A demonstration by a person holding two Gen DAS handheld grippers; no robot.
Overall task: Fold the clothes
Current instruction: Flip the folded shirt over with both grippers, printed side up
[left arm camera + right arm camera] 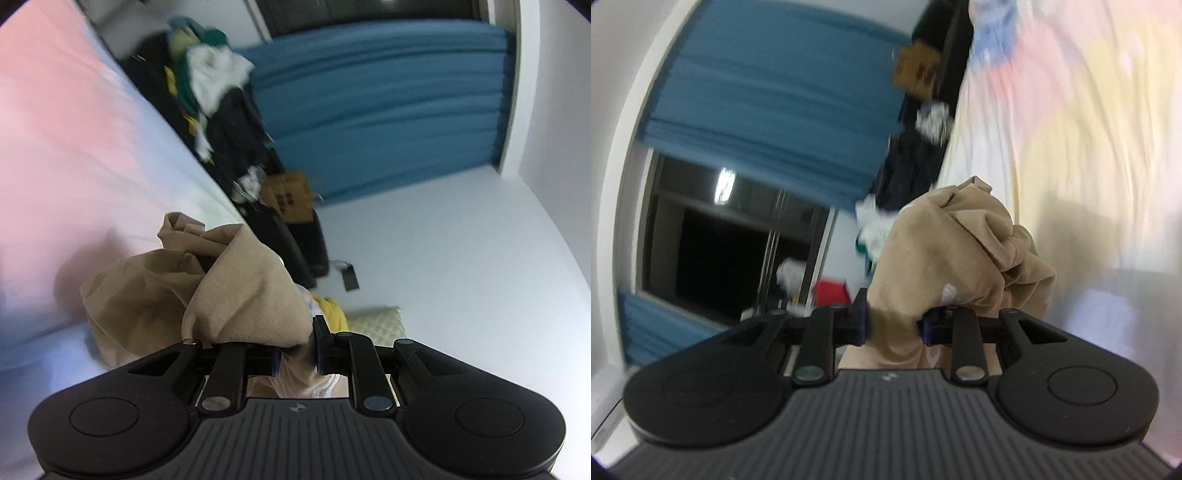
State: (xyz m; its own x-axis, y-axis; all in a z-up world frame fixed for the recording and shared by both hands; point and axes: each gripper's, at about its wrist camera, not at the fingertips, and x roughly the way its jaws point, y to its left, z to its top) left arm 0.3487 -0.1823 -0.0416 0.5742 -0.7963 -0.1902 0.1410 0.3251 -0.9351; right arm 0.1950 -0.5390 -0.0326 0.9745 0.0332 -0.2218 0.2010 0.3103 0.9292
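Nearest to your camera, the left gripper [295, 354] has its jaws narrow and pinched on a thin edge of the tan garment [207, 291]. The rest of the cloth bunches up in front of it, above the pale sheet [74, 129].

Your right gripper [892, 325] is clamped on a thicker wad of the same garment [953, 251], so its jaws stand wider.

I think you hold 2 separate points because you want to lift the cloth free and spread it before the first fold; it is crumpled, so no fold has begun.

Both grippers point almost level, only a little downward, and are rolled sideways, so the room looks tilted. The blue curtain [388, 103] and the clothes pile [210, 81] are well apart from the garment.
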